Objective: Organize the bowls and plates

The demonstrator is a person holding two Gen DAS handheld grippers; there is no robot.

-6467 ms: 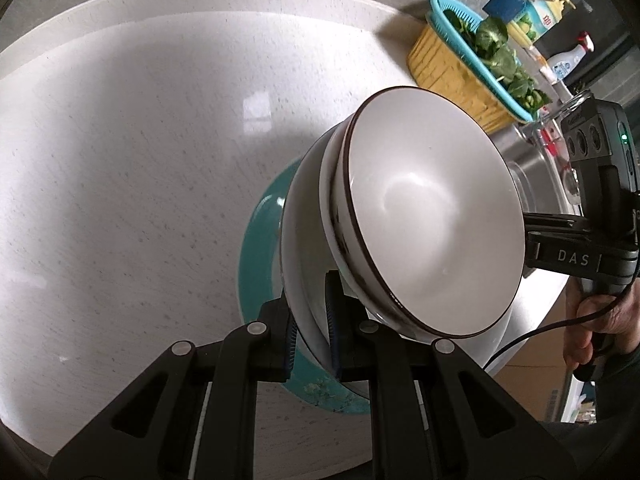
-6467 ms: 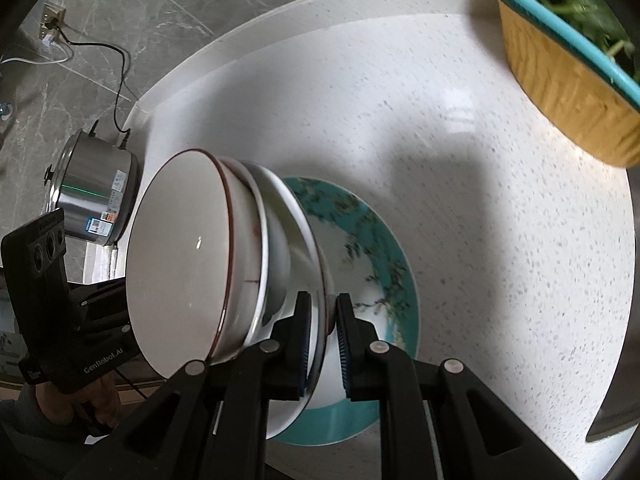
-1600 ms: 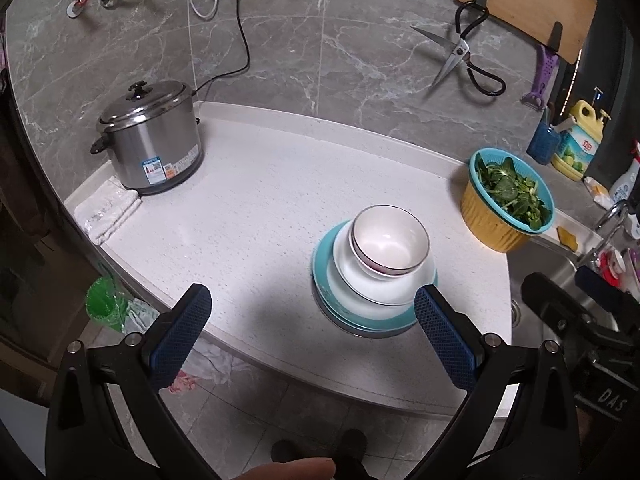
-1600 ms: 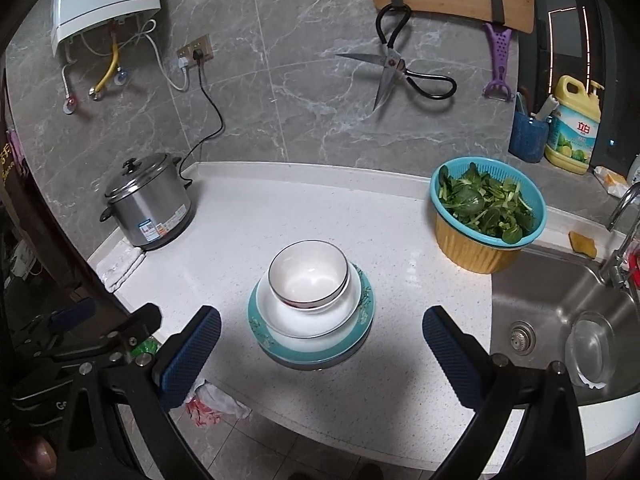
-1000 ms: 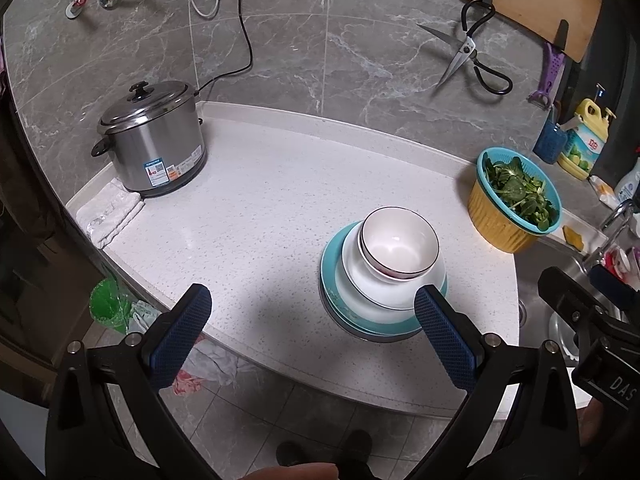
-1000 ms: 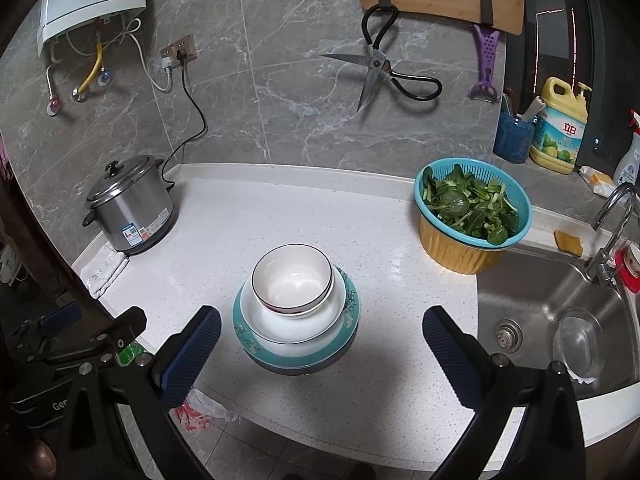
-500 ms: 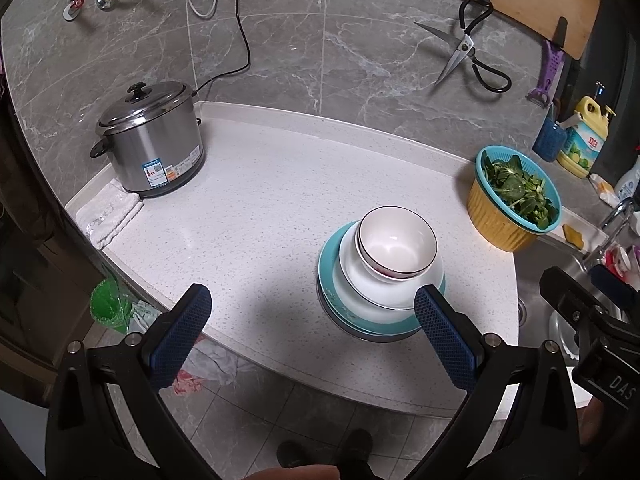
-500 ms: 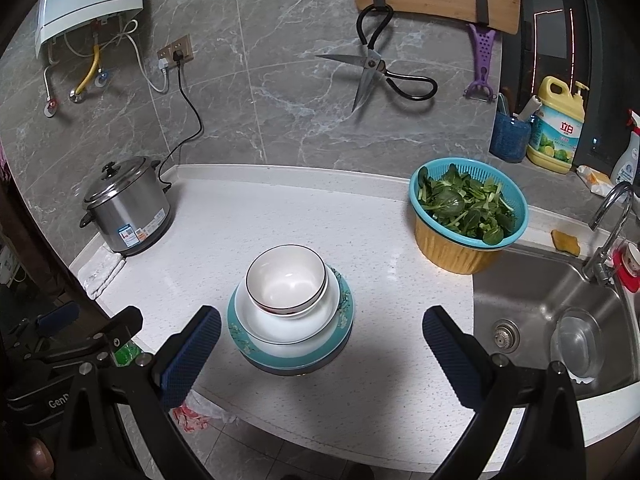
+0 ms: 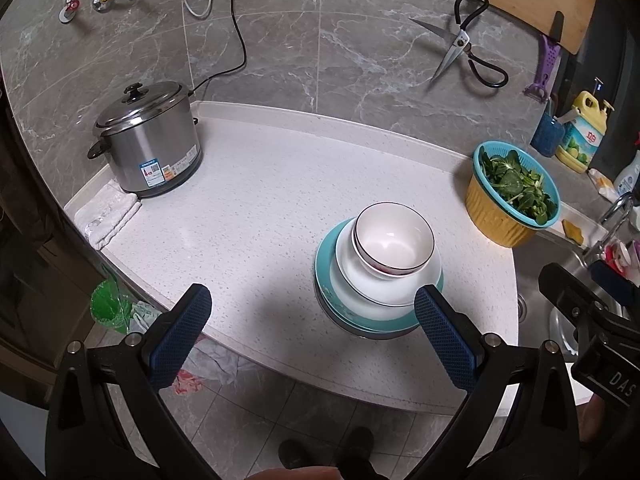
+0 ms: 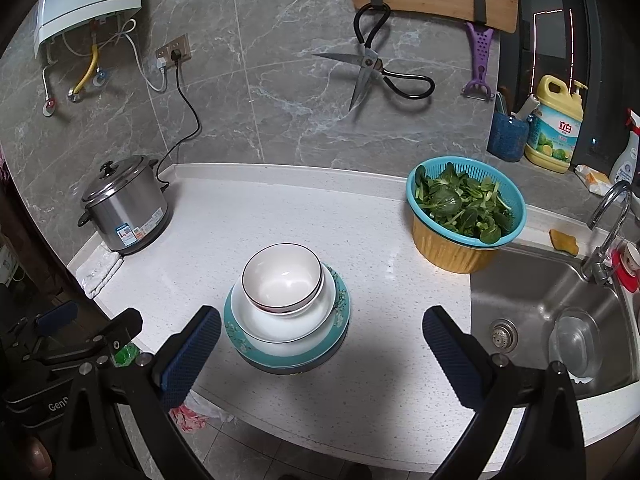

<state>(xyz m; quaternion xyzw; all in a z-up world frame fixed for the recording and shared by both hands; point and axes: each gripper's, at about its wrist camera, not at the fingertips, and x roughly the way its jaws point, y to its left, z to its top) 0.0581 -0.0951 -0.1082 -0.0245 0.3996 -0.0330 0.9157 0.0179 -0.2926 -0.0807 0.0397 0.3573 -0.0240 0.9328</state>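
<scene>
A stack of dishes stands on the white counter (image 9: 256,200): a white bowl with a dark rim (image 9: 394,239) on top, a wider white bowl (image 9: 384,284) under it, and a teal patterned plate (image 9: 336,304) at the bottom. The stack also shows in the right wrist view, with the top bowl (image 10: 282,276) over the teal plate (image 10: 340,304). My left gripper (image 9: 310,334) is open and empty, held back above the counter's front edge. My right gripper (image 10: 320,352) is open and empty, also back from the stack.
A steel rice cooker (image 9: 146,146) and a folded cloth (image 9: 106,214) stand at the left. A yellow basket of greens (image 10: 464,216) stands right of the stack. A steel sink (image 10: 552,312) with a tap lies at the far right. Scissors (image 10: 372,70) hang on the wall.
Both grippers let go of the tilted stack, opened wide and pulled far back. The stack now rests flat on the counter. In the last second the views shift only slightly.
</scene>
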